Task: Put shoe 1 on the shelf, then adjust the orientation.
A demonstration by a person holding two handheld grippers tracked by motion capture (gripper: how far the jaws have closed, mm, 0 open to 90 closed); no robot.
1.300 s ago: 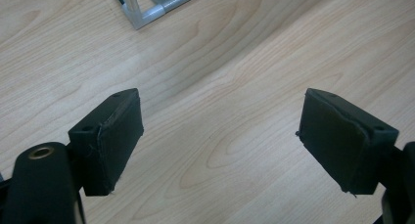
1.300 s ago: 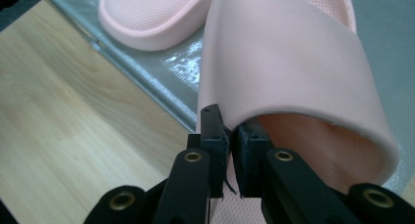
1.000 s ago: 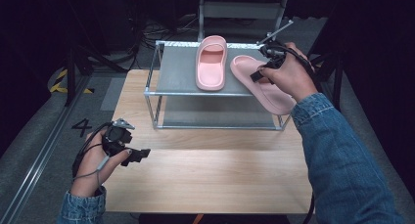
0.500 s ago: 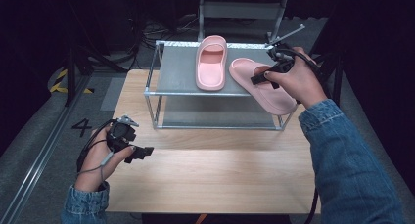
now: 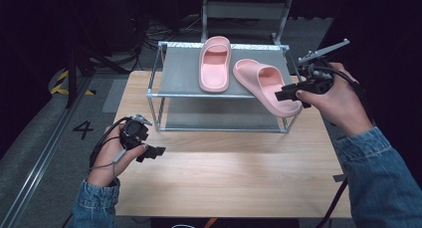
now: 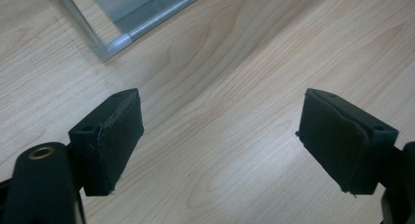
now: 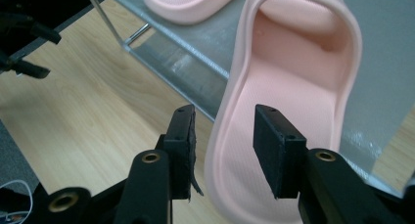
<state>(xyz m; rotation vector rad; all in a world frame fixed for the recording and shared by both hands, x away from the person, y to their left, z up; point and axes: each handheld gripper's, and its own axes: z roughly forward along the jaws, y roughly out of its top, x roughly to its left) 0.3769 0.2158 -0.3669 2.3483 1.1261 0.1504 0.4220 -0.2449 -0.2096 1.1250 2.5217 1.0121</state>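
The right tool (image 5: 291, 94), held in a person's right hand (image 5: 338, 96), is at the heel end of a pink foam slide sandal (image 5: 266, 83). In the right gripper view its two black jaws stand apart on either side of the sandal's (image 7: 288, 106) heel rim, and daylight shows between each pad and the foam, so the tool (image 7: 222, 150) is released rather than clamped. The jaws have just been opening, with the sandal's edge between them.

That sandal lies tilted on the top of a small grey metal two-tier rack (image 5: 179, 76), its heel hanging past the rack's front right corner. A second pink foam slide sandal (image 5: 215, 63) lies flat on the same grey shelf, just beside the first and toward the middle, its toe pointing away from the person.

The rack stands on the far half of a light wooden tabletop (image 5: 234, 173).

The left tool (image 5: 152, 152), in the person's left hand (image 5: 112, 156), hovers over the bare tabletop near the rack's front left leg, well apart from both sandals. In the left gripper view its black padded jaws are spread wide with nothing between them but wood grain (image 6: 220, 136), and a corner of the rack's (image 6: 117, 40) metal frame shows beyond.

Both forearms wear blue denim sleeves (image 5: 383, 173).
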